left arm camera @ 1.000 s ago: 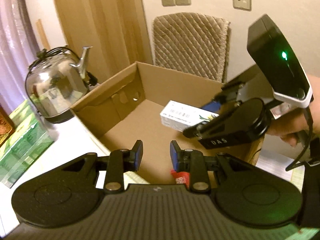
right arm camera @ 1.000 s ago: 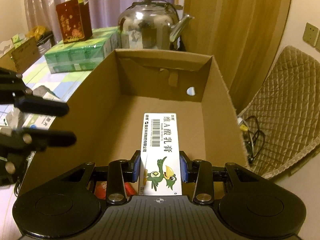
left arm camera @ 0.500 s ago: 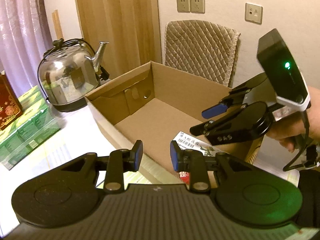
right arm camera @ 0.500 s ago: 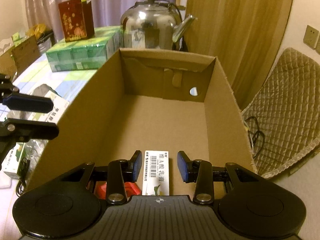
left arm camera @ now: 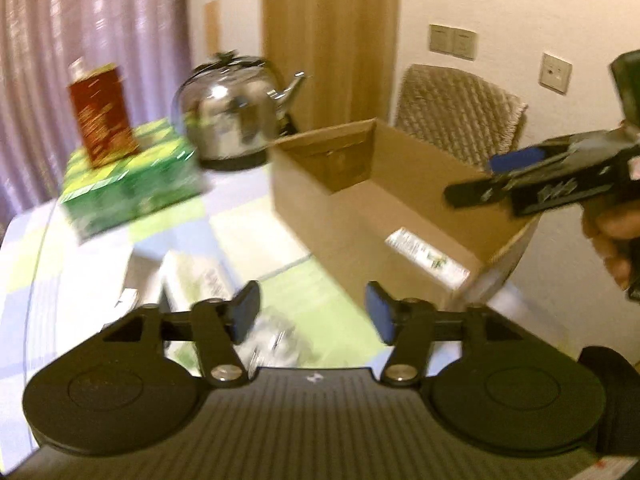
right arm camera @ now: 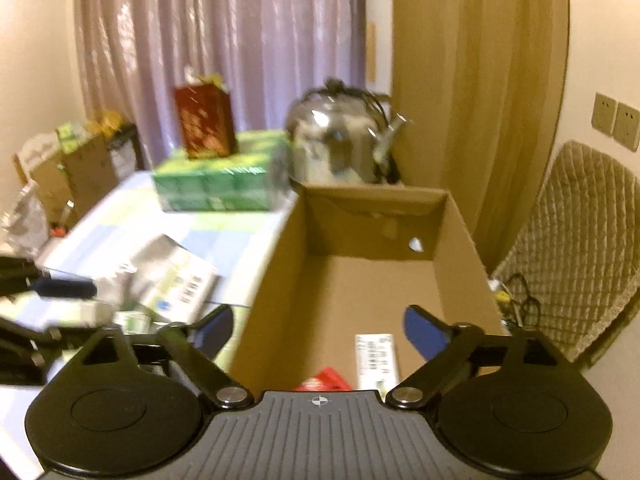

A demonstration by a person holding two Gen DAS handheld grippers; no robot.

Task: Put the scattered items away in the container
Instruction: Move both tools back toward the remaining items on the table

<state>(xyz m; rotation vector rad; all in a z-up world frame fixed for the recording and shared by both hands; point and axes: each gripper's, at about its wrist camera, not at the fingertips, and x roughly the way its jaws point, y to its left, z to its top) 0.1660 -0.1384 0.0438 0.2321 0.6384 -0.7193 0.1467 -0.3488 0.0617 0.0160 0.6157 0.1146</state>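
Observation:
The open cardboard box (left arm camera: 304,200) (right arm camera: 276,280) stands on the table. A white ointment carton (left arm camera: 428,256) (right arm camera: 376,360) lies flat on its floor, beside a red item (right arm camera: 324,378). My right gripper (right arm camera: 318,330) is open and empty above the box's near end; the left wrist view shows it (left arm camera: 470,180) in a hand (left arm camera: 612,240). My left gripper (left arm camera: 312,316) (right arm camera: 68,312) is open over the table left of the box. Below it lie a crinkly clear packet (left arm camera: 276,340) and a white-green box (left arm camera: 192,280) (right arm camera: 176,276).
A steel kettle (left arm camera: 236,116) (right arm camera: 340,144) stands behind the box. A green wrapped pack (left arm camera: 132,184) (right arm camera: 220,184) with a red bag (left arm camera: 102,114) (right arm camera: 204,124) on top sits at the back. A quilted chair (left arm camera: 460,116) (right arm camera: 580,248) is to the right.
The right gripper let go of the ointment carton, which now lies in the box, then opened wide and drew back. The left gripper opened wider and swung left over the table items.

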